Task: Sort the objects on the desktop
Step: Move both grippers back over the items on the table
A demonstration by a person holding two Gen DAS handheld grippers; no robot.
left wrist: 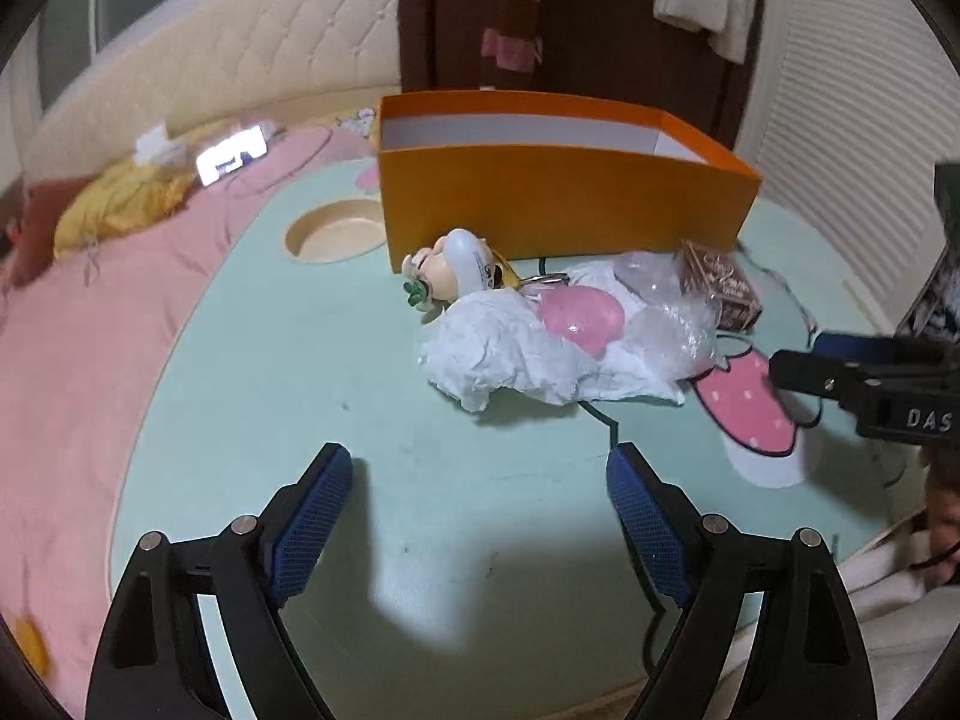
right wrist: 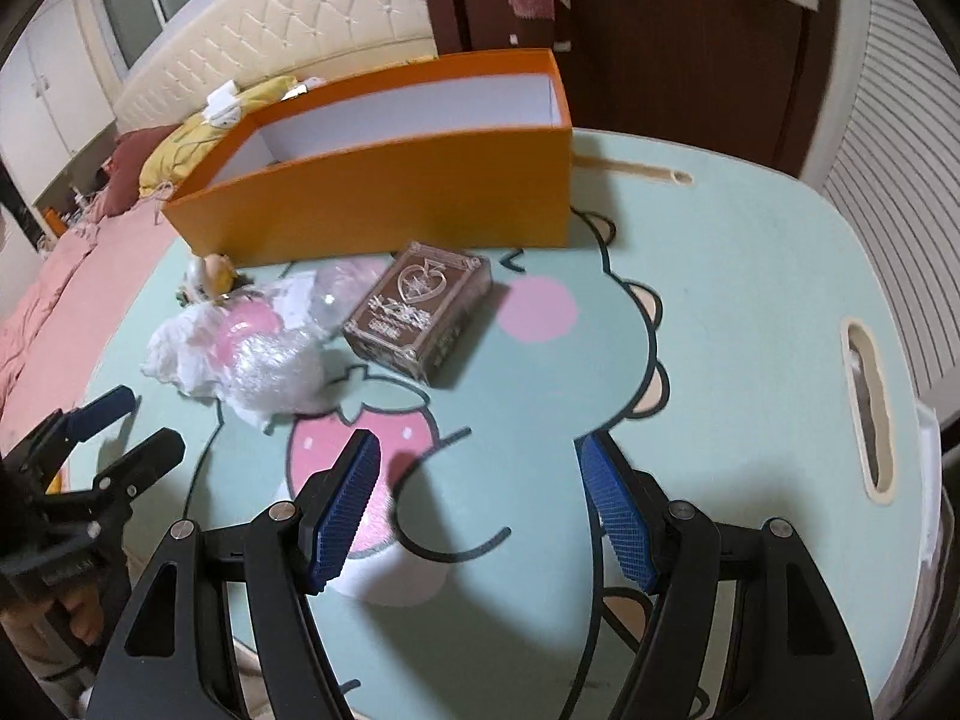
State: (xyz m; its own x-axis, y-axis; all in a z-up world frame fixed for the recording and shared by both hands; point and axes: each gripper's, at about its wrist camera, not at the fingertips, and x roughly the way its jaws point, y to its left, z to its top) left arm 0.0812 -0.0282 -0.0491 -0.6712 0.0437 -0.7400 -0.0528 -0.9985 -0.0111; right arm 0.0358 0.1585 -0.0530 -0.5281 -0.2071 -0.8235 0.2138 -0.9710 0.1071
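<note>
An open orange box (left wrist: 564, 204) (right wrist: 384, 192) stands at the back of the mint cartoon-print table (left wrist: 300, 420). In front of it lie a small figurine keychain (left wrist: 456, 270), a crumpled white tissue (left wrist: 504, 354), a pink object in clear plastic wrap (left wrist: 579, 315) (right wrist: 264, 354) and a brown card box (left wrist: 720, 288) (right wrist: 420, 312). My left gripper (left wrist: 480, 456) (right wrist: 150, 420) hangs open just short of the tissue, nothing between its blue pads. My right gripper (right wrist: 479, 443) (left wrist: 804, 357) is open over the pink strawberry print, short of the card box.
A round cup recess (left wrist: 333, 234) sits left of the box, and a slot handle (right wrist: 867, 408) near the table's right edge. A bed with a pink cover (left wrist: 72, 330), yellow cloth and a lit phone (left wrist: 231, 159) lies to the left. A dark door stands behind.
</note>
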